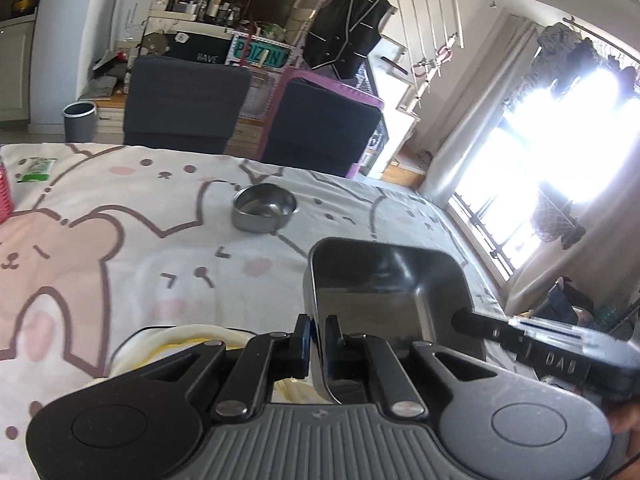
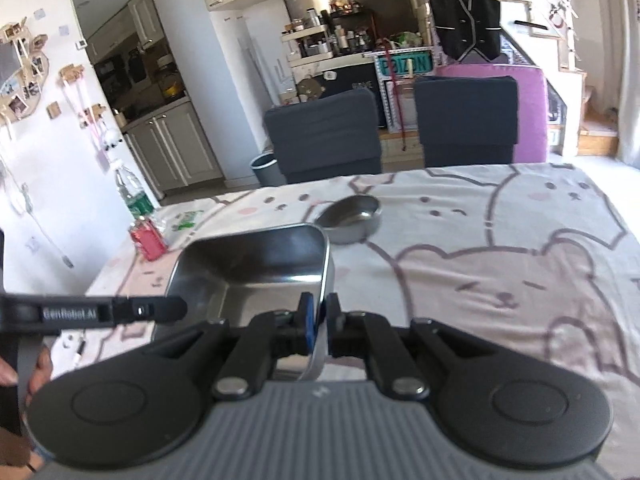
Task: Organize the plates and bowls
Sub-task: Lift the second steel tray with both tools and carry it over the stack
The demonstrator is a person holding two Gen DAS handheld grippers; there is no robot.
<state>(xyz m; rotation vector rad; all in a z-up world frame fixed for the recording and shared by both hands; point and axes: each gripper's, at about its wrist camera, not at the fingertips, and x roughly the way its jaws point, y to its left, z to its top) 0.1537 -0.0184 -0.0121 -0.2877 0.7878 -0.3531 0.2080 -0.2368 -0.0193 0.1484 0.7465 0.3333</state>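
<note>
While both jaws pinch the square tin (image 1: 384, 280), it seems lifted.

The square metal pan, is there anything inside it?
Nothing shows inside the square metal pan: just bare shiny walls and floor. The left claw and right claw pinch opposite walls, and they cover its near corners. Something yellow-white peeks out beneath it.

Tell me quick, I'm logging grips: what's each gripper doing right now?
Left gripper: closed on one wall of the square metal container.
Right gripper: closed on the opposite wall of the same container.
</note>
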